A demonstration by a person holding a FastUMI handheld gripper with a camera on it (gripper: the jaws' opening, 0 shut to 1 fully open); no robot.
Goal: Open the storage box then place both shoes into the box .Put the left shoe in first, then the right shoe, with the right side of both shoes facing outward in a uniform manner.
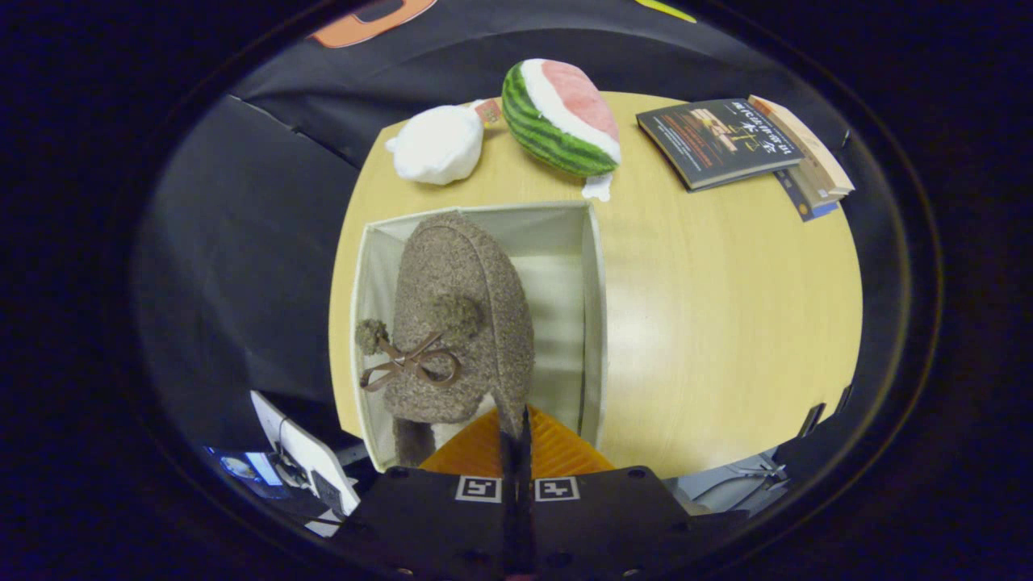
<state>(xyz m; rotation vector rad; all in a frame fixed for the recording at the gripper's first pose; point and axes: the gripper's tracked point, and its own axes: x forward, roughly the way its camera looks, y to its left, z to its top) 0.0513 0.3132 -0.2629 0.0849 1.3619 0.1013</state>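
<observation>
Inside the open storage box on the counter, a fuzzy brown shoe hangs with its long axis running away from the gripper. The gripper's fingers are pressed together on the shoe's near rim, the bow on its near part.

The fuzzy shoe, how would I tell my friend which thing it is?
Start at the round wooden table and find the open cream storage box on it. The brown fuzzy shoe hangs inside the box, with the gripper shut on its rim. Unlike the plush watermelon and white plush beyond the box, it has pompoms and a ribbon bow.
</observation>
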